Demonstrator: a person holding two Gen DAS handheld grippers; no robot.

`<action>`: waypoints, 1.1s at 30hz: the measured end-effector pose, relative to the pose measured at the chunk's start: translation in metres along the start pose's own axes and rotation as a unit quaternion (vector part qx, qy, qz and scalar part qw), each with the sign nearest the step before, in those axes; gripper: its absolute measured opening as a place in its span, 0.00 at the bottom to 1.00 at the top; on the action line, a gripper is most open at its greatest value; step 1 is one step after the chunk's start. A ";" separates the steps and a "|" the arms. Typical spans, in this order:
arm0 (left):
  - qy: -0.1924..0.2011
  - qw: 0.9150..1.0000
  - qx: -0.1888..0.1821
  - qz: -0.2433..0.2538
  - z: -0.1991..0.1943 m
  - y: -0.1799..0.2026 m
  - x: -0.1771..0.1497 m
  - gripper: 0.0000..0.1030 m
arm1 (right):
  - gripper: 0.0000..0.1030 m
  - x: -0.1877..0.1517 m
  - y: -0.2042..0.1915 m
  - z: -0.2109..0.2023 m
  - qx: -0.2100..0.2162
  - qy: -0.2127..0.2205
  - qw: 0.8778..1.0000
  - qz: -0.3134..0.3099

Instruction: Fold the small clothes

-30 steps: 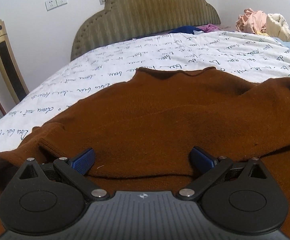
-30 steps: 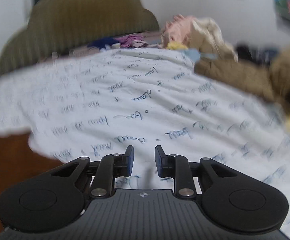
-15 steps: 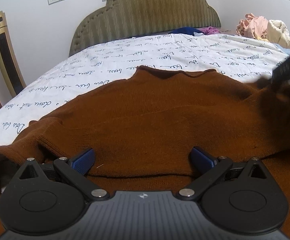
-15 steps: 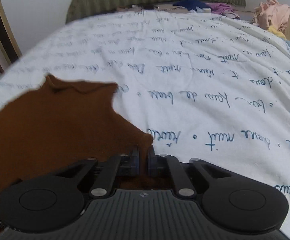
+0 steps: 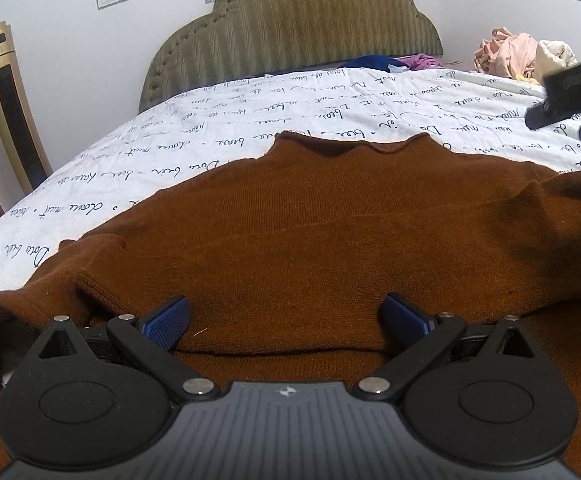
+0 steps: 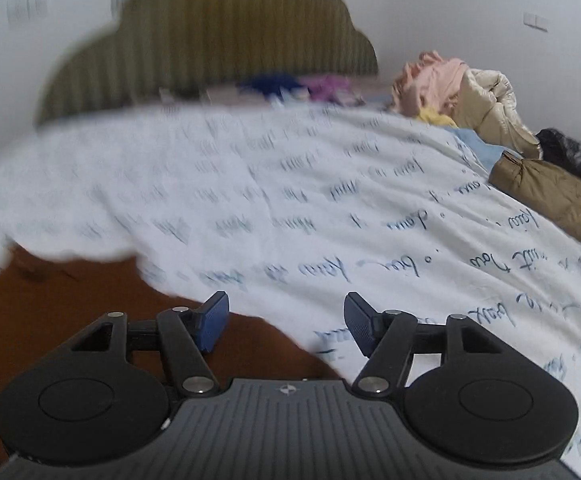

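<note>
A brown knit sweater lies spread on the white bed sheet, collar toward the headboard. My left gripper is open, its blue pads resting low over the sweater's near folded edge. My right gripper is open and empty above the sweater's right shoulder edge, where brown cloth meets sheet. It also shows in the left wrist view at the far right, above the sheet.
A padded olive headboard stands at the far end. A pile of pink and beige clothes and a tan jacket lie at the bed's right. A gold tower appliance stands left of the bed.
My right gripper was shut on the sweater's right edge half a second ago; it has let go, opened and lifted, swinging right. The left gripper has stayed open in place.
</note>
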State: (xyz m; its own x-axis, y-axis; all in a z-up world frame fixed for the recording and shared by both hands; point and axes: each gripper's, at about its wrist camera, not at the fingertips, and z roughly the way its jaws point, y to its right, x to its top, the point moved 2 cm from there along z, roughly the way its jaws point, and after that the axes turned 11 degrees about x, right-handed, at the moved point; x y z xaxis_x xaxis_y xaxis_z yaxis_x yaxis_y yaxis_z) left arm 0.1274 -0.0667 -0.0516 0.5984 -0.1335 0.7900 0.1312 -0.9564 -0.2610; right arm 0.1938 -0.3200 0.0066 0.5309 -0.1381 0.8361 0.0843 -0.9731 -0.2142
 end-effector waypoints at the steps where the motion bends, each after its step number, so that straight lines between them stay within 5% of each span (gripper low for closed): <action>1: 0.000 1.000 0.000 0.000 0.000 0.000 0.000 1.00 | 0.79 -0.004 -0.005 -0.007 0.030 -0.001 1.000 -0.003; 4: -0.001 1.000 0.000 -0.001 0.000 0.000 0.000 1.00 | 0.88 -0.030 -0.020 -0.021 0.105 -0.058 0.992 -0.038; 7: 0.000 1.000 -0.001 0.000 0.000 0.000 0.000 1.00 | 0.91 -0.057 -0.014 -0.005 0.082 -0.116 0.989 -0.035; 10: -0.002 1.000 -0.004 -0.004 0.001 -0.001 0.000 1.00 | 0.88 -0.060 -0.002 -0.011 0.045 -0.083 0.995 0.005; 14: -0.001 1.000 -0.002 -0.002 0.000 -0.001 0.000 1.00 | 0.98 -0.068 -0.033 -0.056 0.063 -0.019 0.998 -0.007; 18: -0.002 1.000 -0.004 -0.005 -0.007 -0.007 0.001 1.00 | 1.00 -0.103 -0.046 -0.047 0.027 -0.060 0.997 -0.043; 23: -0.008 0.999 0.028 -0.021 -0.050 -0.035 -0.005 1.00 | 1.00 -0.111 -0.055 -0.041 0.007 -0.046 0.997 -0.069; 29: -0.015 0.992 0.024 -0.119 -0.105 -0.120 -0.032 1.00 | 1.00 -0.113 -0.052 -0.045 0.009 -0.032 0.997 -0.063; 33: -0.041 0.971 0.045 -0.232 -0.105 -0.185 -0.060 1.00 | 1.00 -0.112 -0.050 -0.045 0.012 -0.031 0.998 -0.060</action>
State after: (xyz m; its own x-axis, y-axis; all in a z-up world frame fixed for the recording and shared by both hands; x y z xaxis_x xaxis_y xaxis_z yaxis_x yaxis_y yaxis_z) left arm -0.0157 0.0908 0.0069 0.5196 0.3307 0.7878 0.4672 -0.8820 0.0620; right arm 0.0919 -0.2644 -0.0539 0.5667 -0.0093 0.8239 0.1702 -0.9771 -0.1280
